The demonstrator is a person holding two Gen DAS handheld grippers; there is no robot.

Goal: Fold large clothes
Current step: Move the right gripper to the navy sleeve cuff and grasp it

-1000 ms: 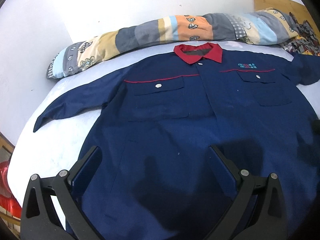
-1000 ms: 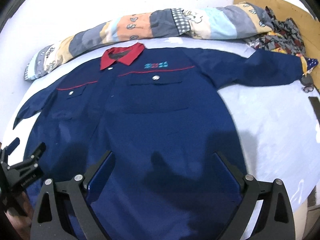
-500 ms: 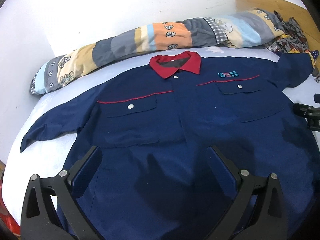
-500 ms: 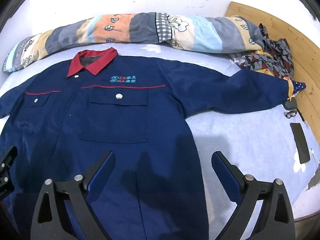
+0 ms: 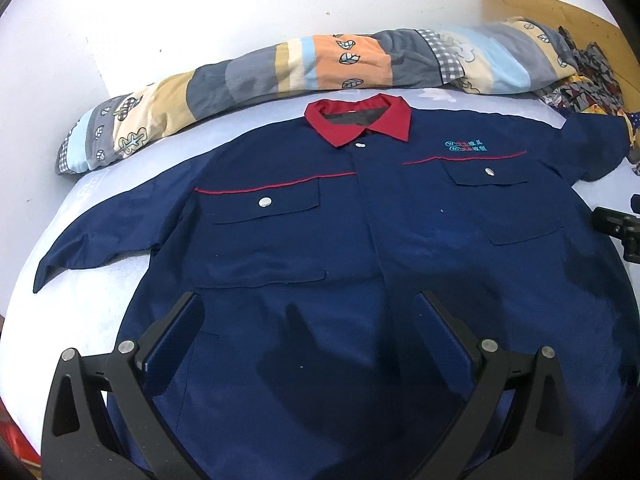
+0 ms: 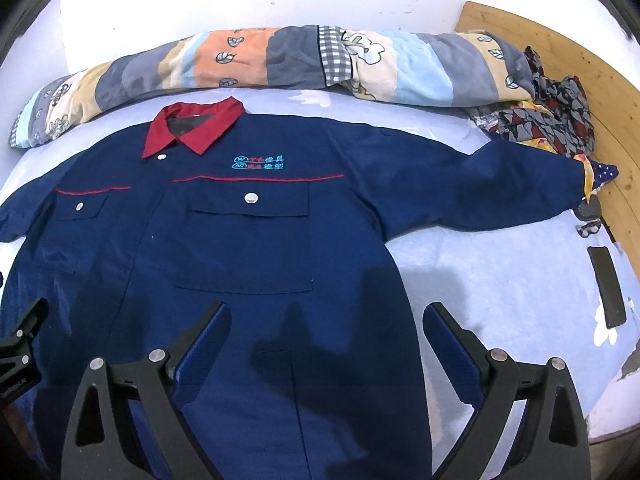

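Nothing folded yet, judging by how things lie. Far left: one sleeve [image 5: 96, 236] stretched flat and straight out across the pale bed sheet [image 5: 68, 320], cuff near the bed's edge. Next along: left gripper [image 5: 308, 312] hovering over the lower front of the jacket [image 5: 304, 248], fingers spread wide apart, nothing between them, apparently not touching the cloth. Centre: jacket spread face up and buttoned, red collar [image 5: 358, 122] toward the rolled patchwork quilt [image 5: 320, 66] against the wall, both chest pockets flat, no crease or doubled layer visible anywhere. Further right: right gripper [image 6: 326, 316] poised above the jacket's lower right side, near the side seam, fingers likewise wide apart and empty. Right again: other sleeve [image 6: 492, 192] laid out full length, cuff reaching a heap of patterned cloth [image 6: 548, 116] beside the wooden bed frame [image 6: 580, 64]. Far right: dark flat strip [image 6: 606, 286] lying on the sheet, well apart from the jacket; cannot tell what.

Done so far: spreading and smoothing only. Left, by this reading: both sleeves inward, sides over, hem up to collar. Hem itself hidden below both views.
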